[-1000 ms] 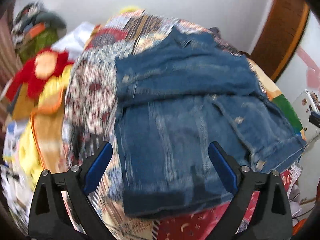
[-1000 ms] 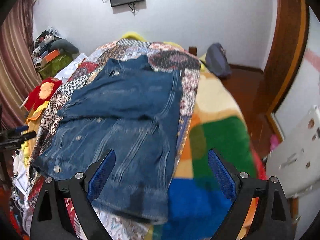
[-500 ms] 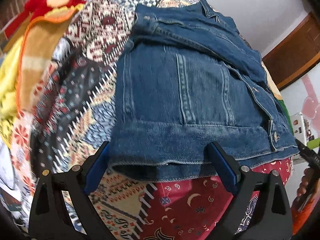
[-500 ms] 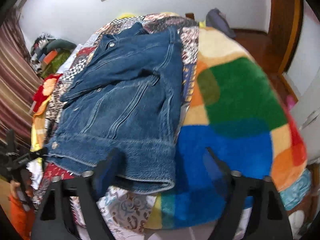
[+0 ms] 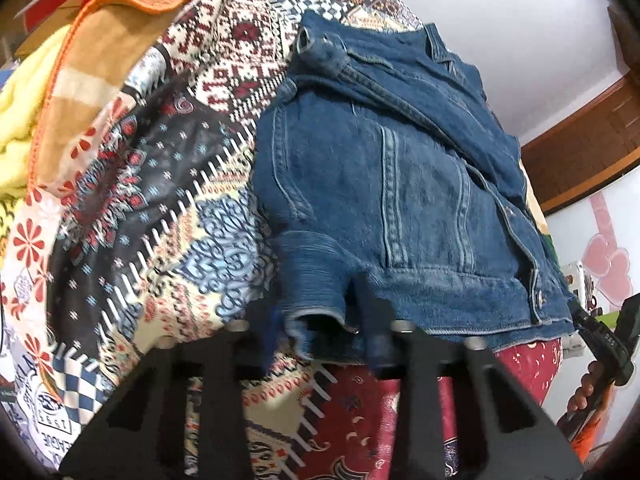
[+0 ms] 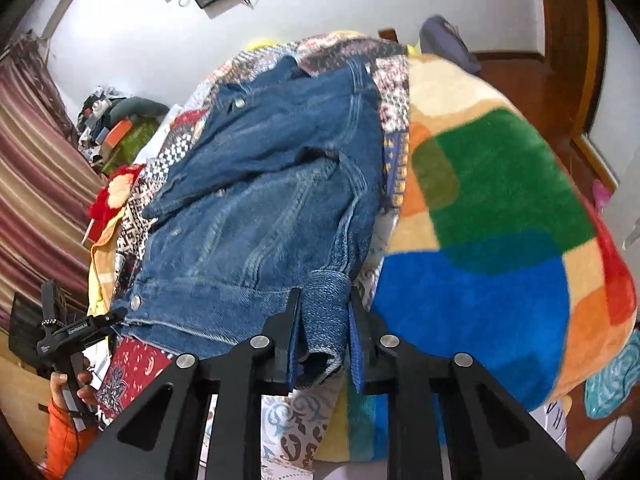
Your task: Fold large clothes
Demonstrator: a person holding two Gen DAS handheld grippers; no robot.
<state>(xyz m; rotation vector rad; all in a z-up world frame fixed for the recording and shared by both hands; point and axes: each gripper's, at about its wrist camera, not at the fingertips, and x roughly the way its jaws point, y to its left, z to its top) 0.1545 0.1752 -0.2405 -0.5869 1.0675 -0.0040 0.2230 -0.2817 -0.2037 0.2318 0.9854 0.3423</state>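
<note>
With both sets of jaws having just been closing, the left gripper [image 5: 320,316] now pinches the left corner of the jacket [image 5: 400,184] hem, bunching it; the right gripper [image 6: 324,332] clamps the right corner. The jacket lies on the quilt [image 5: 160,184], beside the blanket [image 6: 500,200]. Judged: ready to lift the hem and fold. Left pads are blurred; the layers gripped are hidden.

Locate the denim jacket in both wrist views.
Left wrist: jacket fills centre-right, its hem corner pinched in the left gripper at bottom centre.
Right wrist: jacket sits centre-left, hem corner clamped in the right gripper.
Shared landmark: the patchwork quilt under the jacket.
</note>
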